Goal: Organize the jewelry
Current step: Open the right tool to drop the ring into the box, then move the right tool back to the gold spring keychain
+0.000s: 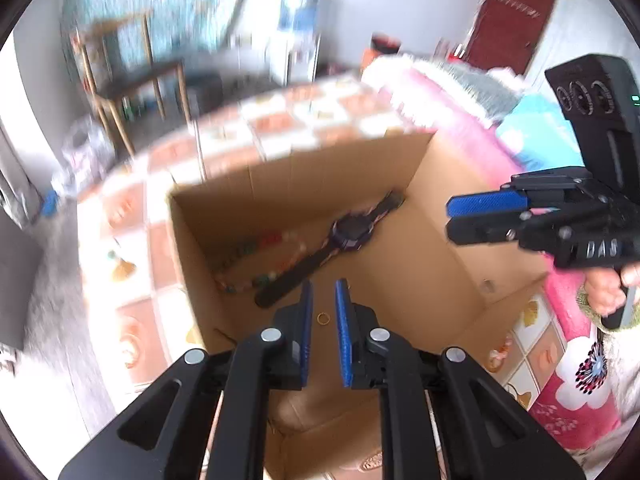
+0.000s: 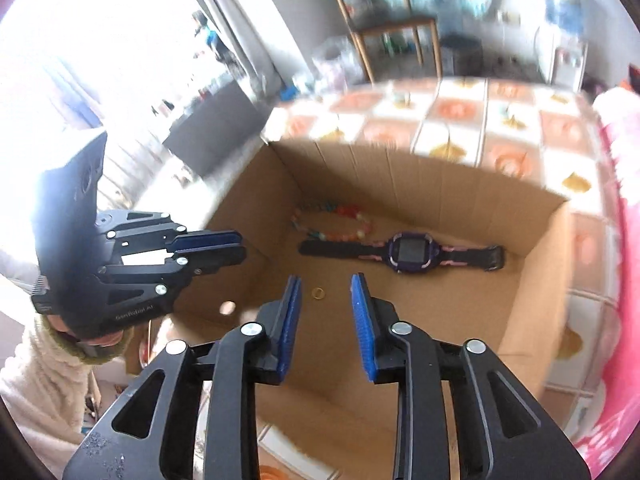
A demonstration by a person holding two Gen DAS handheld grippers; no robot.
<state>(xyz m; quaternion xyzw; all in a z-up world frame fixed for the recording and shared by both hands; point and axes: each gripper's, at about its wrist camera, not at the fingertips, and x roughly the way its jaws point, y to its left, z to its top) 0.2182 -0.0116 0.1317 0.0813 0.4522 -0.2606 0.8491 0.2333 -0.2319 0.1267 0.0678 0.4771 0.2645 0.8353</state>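
I hold 2 grippers above an open cardboard box (image 2: 532, 280) that sits on a tiled orange-and-white cloth (image 2: 452, 116). Both point steeply down into it.

My right gripper (image 2: 326, 286) has its blue pads apart with nothing between them. My left gripper (image 1: 322, 296) has its pads close together but not touching, a narrow gap showing, and nothing is clamped there either.

Inside the box lie 3 pieces of jewelry. A small gold ring (image 2: 317, 293) rests on the box floor, alone, and appears just beyond my fingertips in both views, below them and not touching. Farther back lies a purple-faced watch (image 2: 408, 255) with its dark strap stretched flat. A string of coloured beads (image 2: 336, 222) curls beside the watch's strap end, towards the far wall.

My judgement is that the ring has been dropped off and this placing step is finishing. Next I would need to lift clear of the box walls and look for another piece outside the box. None is visible here, and the blur hides small things on the cloth.
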